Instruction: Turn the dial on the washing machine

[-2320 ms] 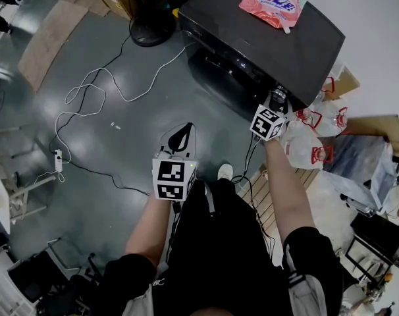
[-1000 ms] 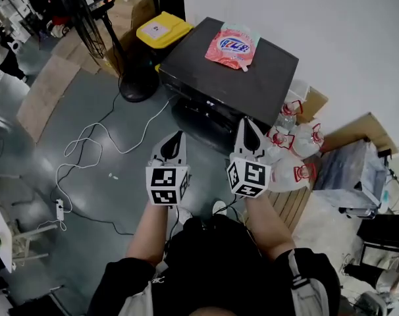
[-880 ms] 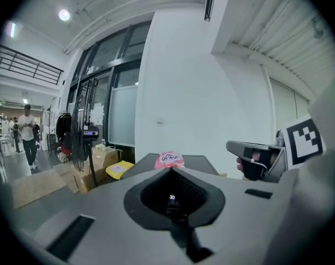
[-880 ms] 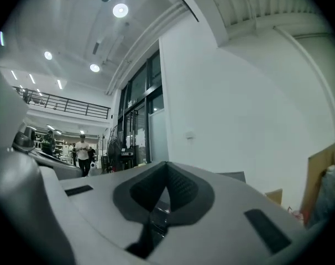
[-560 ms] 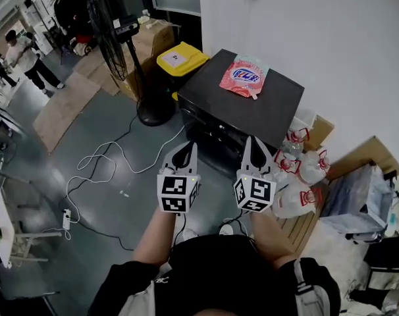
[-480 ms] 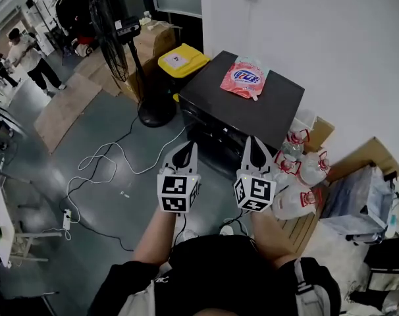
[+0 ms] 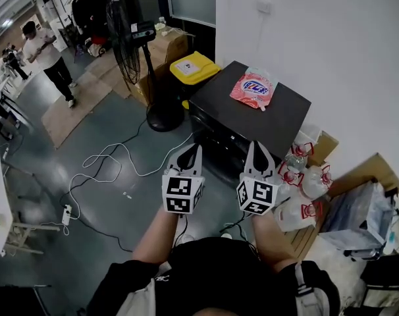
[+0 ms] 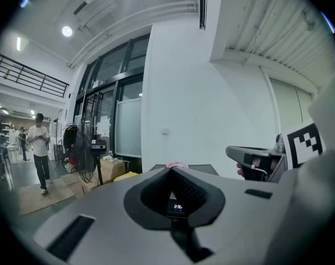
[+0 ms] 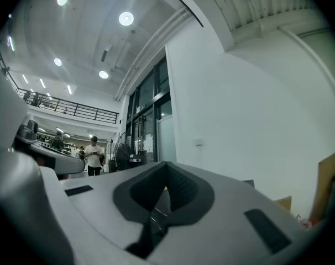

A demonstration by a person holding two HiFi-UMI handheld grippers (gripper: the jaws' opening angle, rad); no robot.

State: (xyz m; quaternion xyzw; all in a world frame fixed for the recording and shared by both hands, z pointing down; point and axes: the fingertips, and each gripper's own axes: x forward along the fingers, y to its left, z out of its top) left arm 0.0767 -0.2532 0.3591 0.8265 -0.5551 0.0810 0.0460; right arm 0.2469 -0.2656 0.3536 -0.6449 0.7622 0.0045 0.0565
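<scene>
The black washing machine (image 7: 285,120) stood against the white wall, ahead of both grippers, its dial too small to pick out on the dark front panel. The left gripper (image 7: 197,149) and right gripper (image 7: 255,146) were side by side short of it, each with jaws closed together on nothing. A pink pouch (image 7: 253,89) lay on the machine's top.

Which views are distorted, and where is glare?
Head view: mildly bent edges, sharp, soft sheen on the floor. Left gripper view: fisheye with dark corners, a lamp glares. Right gripper view: same fisheye, lamps glare.
</scene>
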